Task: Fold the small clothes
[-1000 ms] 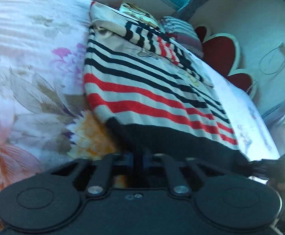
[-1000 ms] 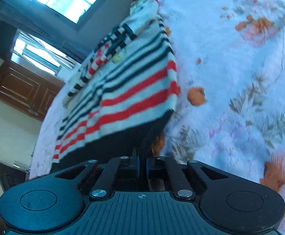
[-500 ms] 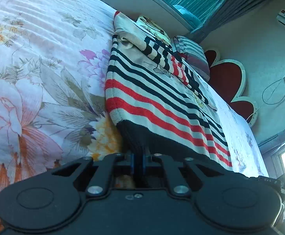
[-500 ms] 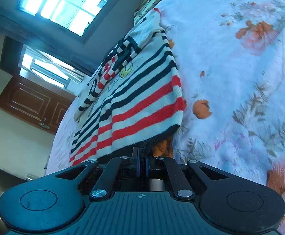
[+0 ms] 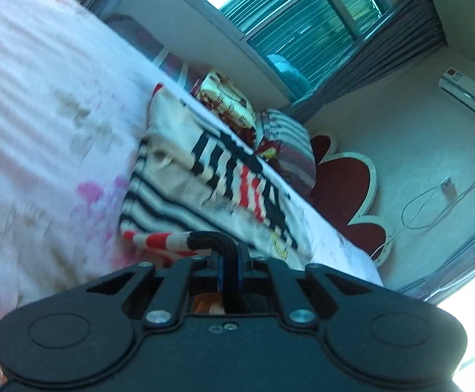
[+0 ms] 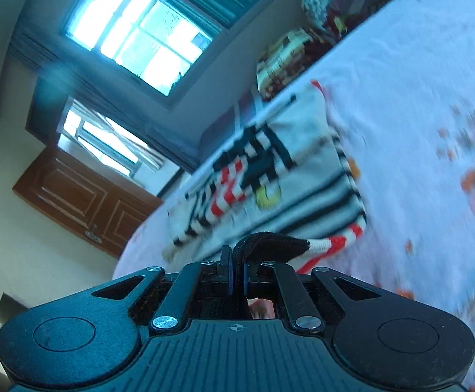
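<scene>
Floral bed; both tongs pinch sweater hem

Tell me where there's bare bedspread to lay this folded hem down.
Bare floral bedspread lies left of the striped knit sweater, and more lies right of it. The far end is crowded by patterned pillows. The left gripper and right gripper both clamp the black hem.
</scene>
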`<state>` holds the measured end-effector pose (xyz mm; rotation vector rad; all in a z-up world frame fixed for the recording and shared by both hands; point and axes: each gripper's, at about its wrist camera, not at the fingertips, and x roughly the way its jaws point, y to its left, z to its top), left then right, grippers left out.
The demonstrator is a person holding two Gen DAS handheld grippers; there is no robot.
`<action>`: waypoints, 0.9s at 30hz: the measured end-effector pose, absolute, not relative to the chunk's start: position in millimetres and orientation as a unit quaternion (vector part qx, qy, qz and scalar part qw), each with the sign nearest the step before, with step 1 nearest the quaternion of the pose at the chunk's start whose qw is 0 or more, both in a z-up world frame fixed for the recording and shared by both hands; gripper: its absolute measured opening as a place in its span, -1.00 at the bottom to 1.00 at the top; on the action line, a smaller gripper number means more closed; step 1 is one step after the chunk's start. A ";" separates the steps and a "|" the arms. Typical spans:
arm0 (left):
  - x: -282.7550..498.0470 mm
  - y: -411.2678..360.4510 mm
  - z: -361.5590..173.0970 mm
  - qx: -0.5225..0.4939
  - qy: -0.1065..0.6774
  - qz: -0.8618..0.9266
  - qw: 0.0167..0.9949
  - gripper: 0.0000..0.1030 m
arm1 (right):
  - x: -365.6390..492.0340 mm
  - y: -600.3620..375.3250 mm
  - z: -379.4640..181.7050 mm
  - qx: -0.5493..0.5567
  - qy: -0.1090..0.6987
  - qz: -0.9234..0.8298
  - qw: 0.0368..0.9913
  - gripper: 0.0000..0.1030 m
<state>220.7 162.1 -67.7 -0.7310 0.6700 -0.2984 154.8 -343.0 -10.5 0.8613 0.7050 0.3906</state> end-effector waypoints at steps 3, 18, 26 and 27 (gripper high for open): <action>252.8 160.0 -56.2 -0.339 0.319 -0.135 0.875 -0.88 | 193.9 -348.1 5.0 0.411 0.321 0.193 0.831 -0.90; 501.3 141.5 -87.7 -0.266 0.382 -0.098 0.879 -0.88 | 457.6 -364.3 -95.3 0.471 0.369 0.174 0.782 -0.90; 530.6 146.9 -119.9 -0.271 0.349 -0.087 0.893 0.08 | 490.4 -372.5 -112.9 0.426 0.306 0.147 0.838 0.41; 530.8 146.9 -119.2 -0.266 0.339 -0.079 0.899 0.23 | 489.8 -371.4 -110.5 0.412 0.307 0.155 0.844 0.40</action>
